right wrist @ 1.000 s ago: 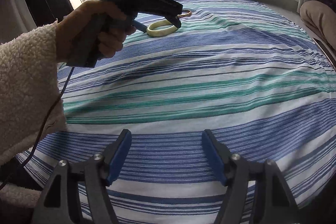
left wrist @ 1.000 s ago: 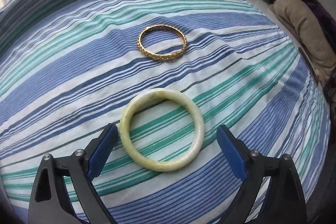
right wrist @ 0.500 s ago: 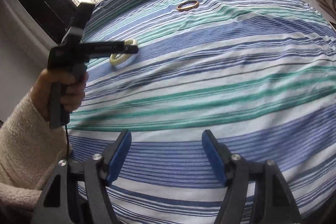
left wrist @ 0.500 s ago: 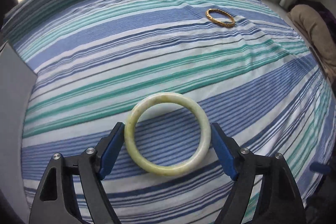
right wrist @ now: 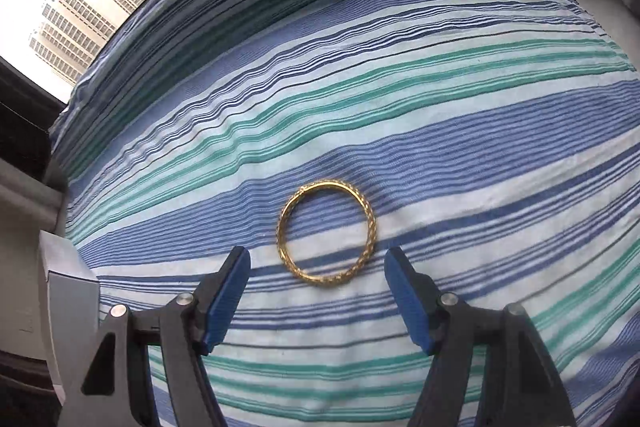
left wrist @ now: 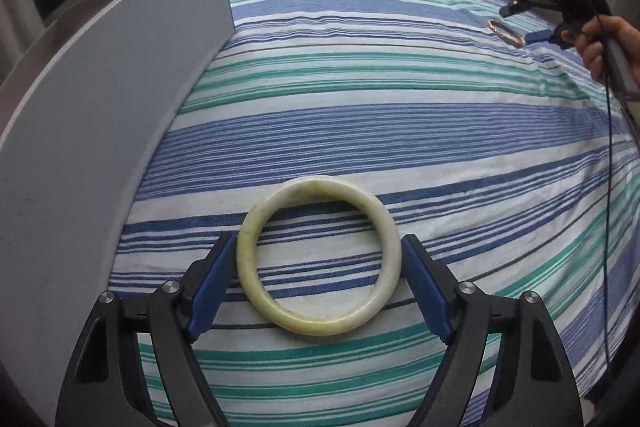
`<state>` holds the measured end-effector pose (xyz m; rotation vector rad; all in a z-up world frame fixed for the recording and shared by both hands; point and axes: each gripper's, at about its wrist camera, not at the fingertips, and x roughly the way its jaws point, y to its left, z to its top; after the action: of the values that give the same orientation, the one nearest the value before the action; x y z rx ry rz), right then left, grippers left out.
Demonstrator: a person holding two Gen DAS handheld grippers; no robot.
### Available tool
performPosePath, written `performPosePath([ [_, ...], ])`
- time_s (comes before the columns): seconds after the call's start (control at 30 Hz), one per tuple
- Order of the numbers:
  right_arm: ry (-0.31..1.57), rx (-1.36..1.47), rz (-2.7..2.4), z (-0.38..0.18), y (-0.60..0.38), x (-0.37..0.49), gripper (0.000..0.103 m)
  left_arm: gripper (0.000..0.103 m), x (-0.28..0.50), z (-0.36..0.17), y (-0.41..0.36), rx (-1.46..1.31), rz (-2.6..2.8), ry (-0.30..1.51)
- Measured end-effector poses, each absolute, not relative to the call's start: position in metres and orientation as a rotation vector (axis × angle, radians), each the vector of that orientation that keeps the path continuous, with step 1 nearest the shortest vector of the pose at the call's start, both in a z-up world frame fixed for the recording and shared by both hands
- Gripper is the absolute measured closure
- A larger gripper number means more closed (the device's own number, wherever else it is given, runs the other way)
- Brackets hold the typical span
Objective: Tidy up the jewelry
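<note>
Your left gripper (left wrist: 320, 259) holds the jade bangle (left wrist: 319, 255): both blue pads (left wrist: 214, 281) press against its outer rim, one on each side. The bangle's hoop faces the left wrist camera in full. Whether it rests on the bedspread (left wrist: 400, 131) or hangs clear of it cannot be told from this view.

Taking the jade bangle as landmark: a grey panel (left wrist: 100, 131) stands close on its left, rising at an angle and curving off toward the far left edge. Beyond the bangle the striped bedspread runs in blue, teal and white bands. Far off to the upper right of the bangle lies the gold bangle (left wrist: 505, 33), small in this view, with your right hand (left wrist: 600, 43) and its tool right beside it.

Your right gripper (right wrist: 316, 267) is spread wide, holding nothing. In the right wrist view the gold bangle (right wrist: 327, 233) lies flat on the bedspread (right wrist: 440, 131), just ahead of the fingertips (right wrist: 234, 277) and between their lines. Neither pad touches it; there is clear fabric on both sides. Its band is a braided or chain-like pattern.

A grey corner (right wrist: 68, 291) of the panel shows at the far left of the gold bangle. Tower blocks (right wrist: 84, 23) show through the window beyond the bed's far edge.
</note>
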<state>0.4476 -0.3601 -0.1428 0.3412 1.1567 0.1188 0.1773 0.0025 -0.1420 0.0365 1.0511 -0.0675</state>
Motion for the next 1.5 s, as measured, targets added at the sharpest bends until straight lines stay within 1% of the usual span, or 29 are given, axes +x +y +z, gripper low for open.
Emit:
performPosePath([
  [0.1,1.180,0.245,0.014,-0.153,-0.335,0.457,0.030,0.020,0.175,-0.142,0.001,0.037,-0.078,1.045],
  [0.17,1.156,0.197,-0.039,-0.155,-0.326,0.459,0.030,0.020,0.170,-0.140,0.007,0.024,-0.087,1.042],
  [0.23,1.150,0.139,-0.062,-0.155,-0.317,0.456,0.034,0.019,0.165,-0.139,0.011,0.007,-0.096,1.041],
  [0.27,1.145,0.123,-0.050,-0.154,-0.314,0.454,0.035,0.020,0.163,-0.138,0.013,-0.003,-0.098,1.042],
  [0.4,1.118,0.173,0.047,-0.145,-0.315,0.431,0.035,0.020,0.150,-0.130,0.026,-0.054,-0.107,1.029],
  [0.53,1.082,0.119,0.201,-0.115,-0.295,0.367,0.035,0.020,0.135,-0.123,0.040,-0.066,-0.108,1.017],
  [0.7,1.077,-0.099,0.422,-0.101,-0.241,0.261,0.035,0.019,0.121,-0.126,0.050,-0.050,-0.119,1.025],
  [0.83,1.044,-0.246,0.470,-0.119,-0.210,0.185,0.035,0.019,0.120,-0.130,0.047,-0.076,-0.122,1.042],
  [0.9,1.040,-0.304,0.446,-0.137,-0.198,0.173,0.034,0.019,0.118,-0.127,0.044,-0.072,-0.132,1.041],
  [1.0,1.086,-0.283,0.457,-0.147,-0.199,0.163,0.033,0.018,0.111,-0.121,0.038,-0.035,-0.135,1.025],
  [1.03,1.077,-0.259,0.453,-0.144,-0.203,0.163,0.025,0.016,0.107,-0.119,0.038,-0.028,-0.134,1.019],
  [1.07,1.056,-0.232,0.451,-0.135,-0.207,0.155,0.022,0.016,0.103,-0.117,0.040,-0.025,-0.134,1.013],
  [1.17,1.002,-0.134,0.450,-0.095,-0.229,0.129,0.022,0.015,0.095,-0.112,0.049,-0.042,-0.126,1.005],
  [1.23,0.924,-0.091,0.442,-0.055,-0.243,0.104,0.022,0.015,0.092,-0.108,0.056,-0.062,-0.126,0.997],
  [1.37,0.738,-0.042,0.475,0.030,-0.267,0.057,0.021,0.011,0.097,-0.104,0.059,-0.072,-0.148,0.977],
  [1.43,0.709,-0.048,0.490,0.047,-0.267,0.046,0.020,0.011,0.103,-0.106,0.054,-0.066,-0.169,0.987],
  [1.5,0.725,-0.074,0.468,0.040,-0.265,0.045,0.020,0.011,0.111,-0.110,0.046,-0.067,-0.197,0.995],
])
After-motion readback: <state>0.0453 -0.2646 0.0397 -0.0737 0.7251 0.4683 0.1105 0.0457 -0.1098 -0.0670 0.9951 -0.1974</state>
